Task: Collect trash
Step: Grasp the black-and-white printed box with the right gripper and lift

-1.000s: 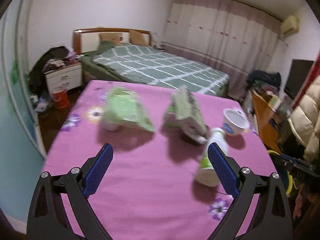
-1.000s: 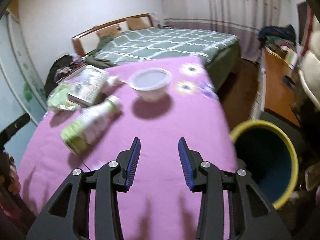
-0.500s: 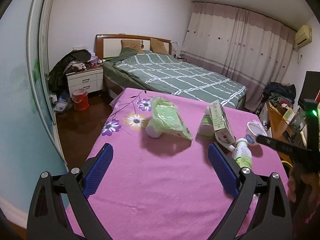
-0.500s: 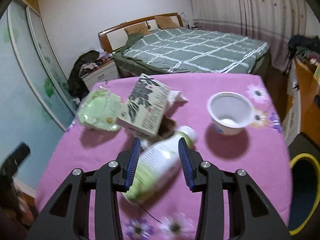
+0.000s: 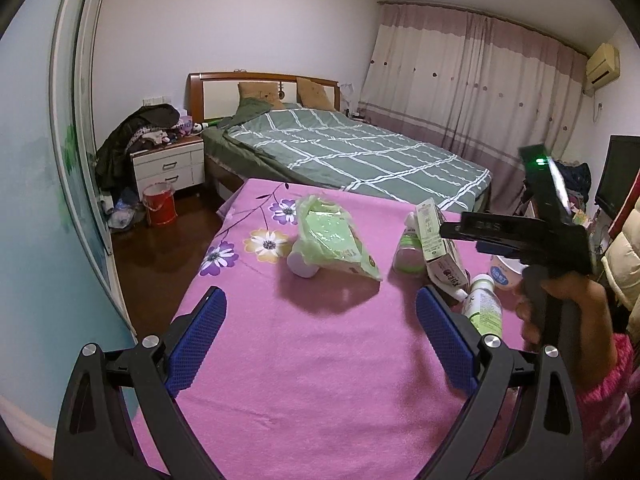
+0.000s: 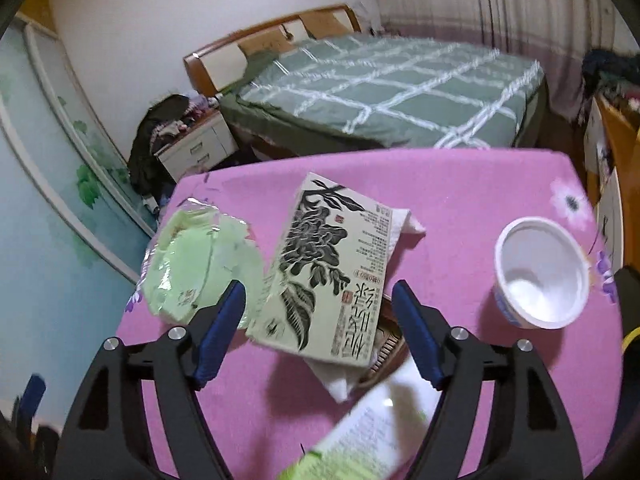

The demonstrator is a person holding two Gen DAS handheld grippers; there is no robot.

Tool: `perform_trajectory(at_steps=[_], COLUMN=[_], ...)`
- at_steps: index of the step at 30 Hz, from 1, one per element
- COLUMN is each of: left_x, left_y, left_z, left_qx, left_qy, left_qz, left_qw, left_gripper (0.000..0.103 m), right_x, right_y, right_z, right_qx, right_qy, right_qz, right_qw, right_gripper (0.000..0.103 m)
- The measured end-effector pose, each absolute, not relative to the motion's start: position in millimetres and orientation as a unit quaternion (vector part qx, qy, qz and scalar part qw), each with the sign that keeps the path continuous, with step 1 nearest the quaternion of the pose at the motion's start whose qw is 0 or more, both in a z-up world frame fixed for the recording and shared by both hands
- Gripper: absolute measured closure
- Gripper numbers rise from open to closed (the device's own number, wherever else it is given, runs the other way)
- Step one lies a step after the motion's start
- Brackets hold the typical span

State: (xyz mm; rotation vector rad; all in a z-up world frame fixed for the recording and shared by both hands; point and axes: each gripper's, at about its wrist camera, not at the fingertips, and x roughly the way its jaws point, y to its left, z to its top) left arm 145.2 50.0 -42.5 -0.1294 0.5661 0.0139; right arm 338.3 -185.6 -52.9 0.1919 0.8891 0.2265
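The right gripper (image 6: 316, 328) has just been opening its jaws around the tea box (image 6: 324, 272), not yet pinching. The left gripper (image 5: 320, 336) waits wide apart, holding nothing, the green wrapper (image 5: 332, 240) at 12 o'clock. Next: squeeze the box and lift

Bottle (image 6: 360, 436) blurred and cut off by the bottom edge, cup (image 5: 505, 276) half hidden behind right tool (image 5: 516, 236)

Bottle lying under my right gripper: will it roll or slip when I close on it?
The bottle lies on its side, so a nudge probably rolls it. Its label looks glossy, perhaps slippery. The right gripper is open.
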Motion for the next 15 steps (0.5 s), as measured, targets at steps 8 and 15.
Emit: perform_trajectory(at_steps=[8,15], left_x=[147.9,147.7], left_y=[43.6,39.6], left_z=[-45.3,-45.6], left_qx=[-0.06,-0.058], left_qy=[0.287,0.29], left_qz=[-0.006,-0.011], left_qw=[0.956,0.955], left_gripper=[0.009,0.009], right_x=[364.7,360.7], right_y=[-188.9,-189.9], right_z=[-74.9,-77.4], right_qx=[0.121,0.128], right_qy=[0.478,0.47], right_qz=[0.117,0.121], right_qw=[0.862,0.865], right_gripper=[0.023,0.031])
